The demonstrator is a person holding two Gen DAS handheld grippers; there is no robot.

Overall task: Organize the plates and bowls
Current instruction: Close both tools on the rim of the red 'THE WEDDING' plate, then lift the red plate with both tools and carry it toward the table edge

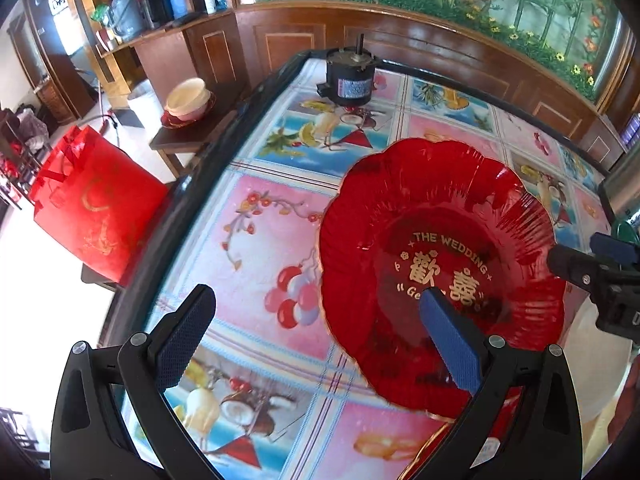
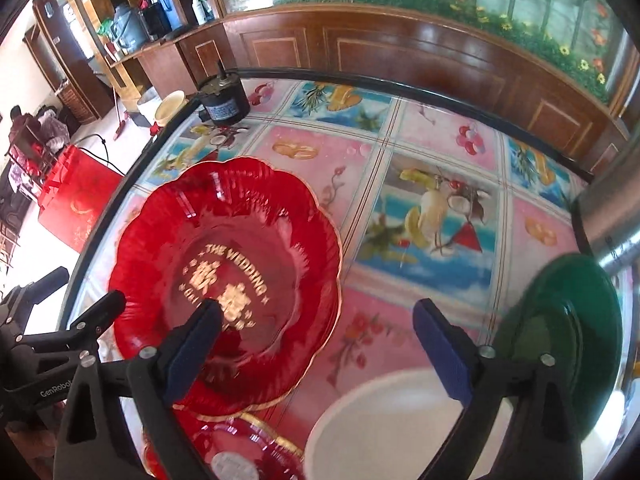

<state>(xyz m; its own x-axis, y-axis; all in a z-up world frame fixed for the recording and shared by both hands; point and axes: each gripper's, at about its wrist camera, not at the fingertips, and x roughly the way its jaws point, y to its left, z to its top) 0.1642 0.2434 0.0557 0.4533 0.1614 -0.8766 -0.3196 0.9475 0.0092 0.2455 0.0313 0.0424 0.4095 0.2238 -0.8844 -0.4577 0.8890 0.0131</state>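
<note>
A red scalloped plate (image 1: 440,240) with gold "THE WEDDING" lettering lies on the glass-topped table; it also shows in the right wrist view (image 2: 240,248). My left gripper (image 1: 316,320) is open, its right finger over the plate's near part. My right gripper (image 2: 316,328) is open, its left finger over the plate's near edge. A second red plate (image 2: 240,452) lies under the first at the near edge. A white bowl (image 2: 380,420) sits below my right gripper. A dark green plate (image 2: 572,320) lies at the right.
A black motor (image 1: 350,76) stands at the table's far edge. Stacked bowls (image 1: 188,100) sit on a low side table to the left. A red gift bag (image 1: 96,208) stands on the floor. A metal cylinder (image 2: 612,216) stands at the right.
</note>
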